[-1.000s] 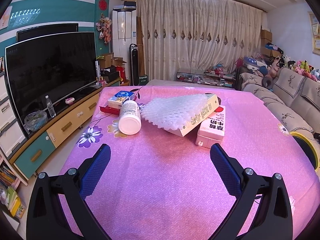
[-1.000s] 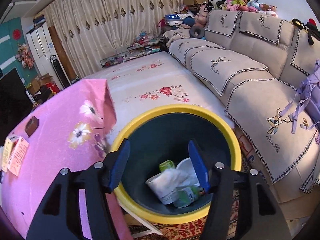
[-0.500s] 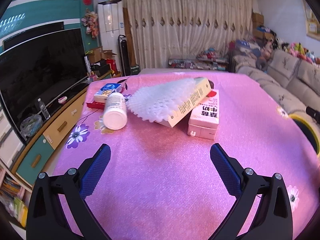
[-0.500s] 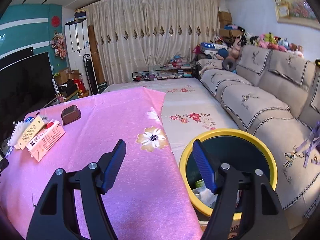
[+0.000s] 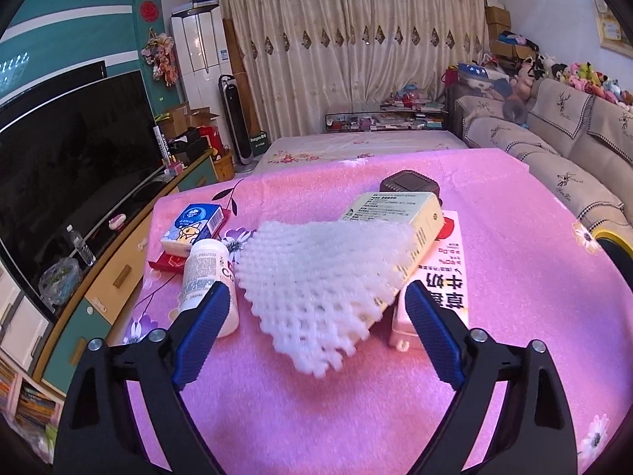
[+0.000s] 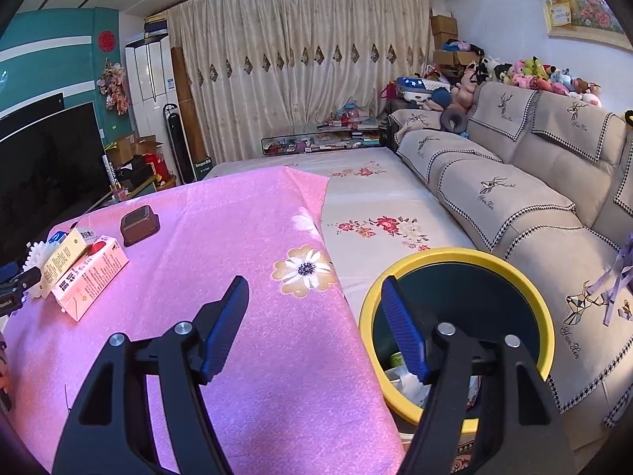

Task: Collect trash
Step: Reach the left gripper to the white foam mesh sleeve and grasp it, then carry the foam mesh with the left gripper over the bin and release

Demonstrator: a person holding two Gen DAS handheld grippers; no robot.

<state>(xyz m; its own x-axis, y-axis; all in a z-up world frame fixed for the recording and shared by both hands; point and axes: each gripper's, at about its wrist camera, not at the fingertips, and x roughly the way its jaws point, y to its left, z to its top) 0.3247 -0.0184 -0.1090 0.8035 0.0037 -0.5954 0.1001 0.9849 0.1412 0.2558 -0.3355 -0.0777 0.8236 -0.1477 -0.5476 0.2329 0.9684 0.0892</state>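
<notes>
On the pink flowered tabletop [image 5: 356, 415], seen from the left wrist, the trash lies in a loose cluster. Farthest left is a small blue-and-white tissue pack [image 5: 196, 228] resting on a flat red packet [image 5: 166, 263]. Beside it lies a white plastic bottle [image 5: 207, 285] on its side, its printed label facing up and its base towards the camera. Next comes a white foam fruit net [image 5: 320, 285], a soft open mesh of bumps spread like a fan, draped over the near end of a cream-yellow carton [image 5: 403, 213] that sits tilted on a pink milk carton [image 5: 443, 273] printed with large dark characters. Behind the cartons is a small dark brown box [image 5: 409, 184].

The left gripper [image 5: 316, 316] hangs over the near edge of this cluster with its blue-padded fingers [image 5: 201, 332] released; they have just been drawing in a little, with the near edge of the foam net lying between them, and neither pad presses on it. The left finger overlaps the bottle's base in the view; whether it touches I cannot tell.

From the right wrist, the same cartons show at far left, then open pink cloth with a white daisy print. The right gripper [image 6: 316, 316] is released and grasps nothing, straddling the tabletop's right edge. At right stands a yellow-rimmed dark bin [image 6: 455, 261] beside the tabletop, crumpled white and green rubbish in its bottom, with a beige sofa [image 6: 514, 198] beyond.
</notes>
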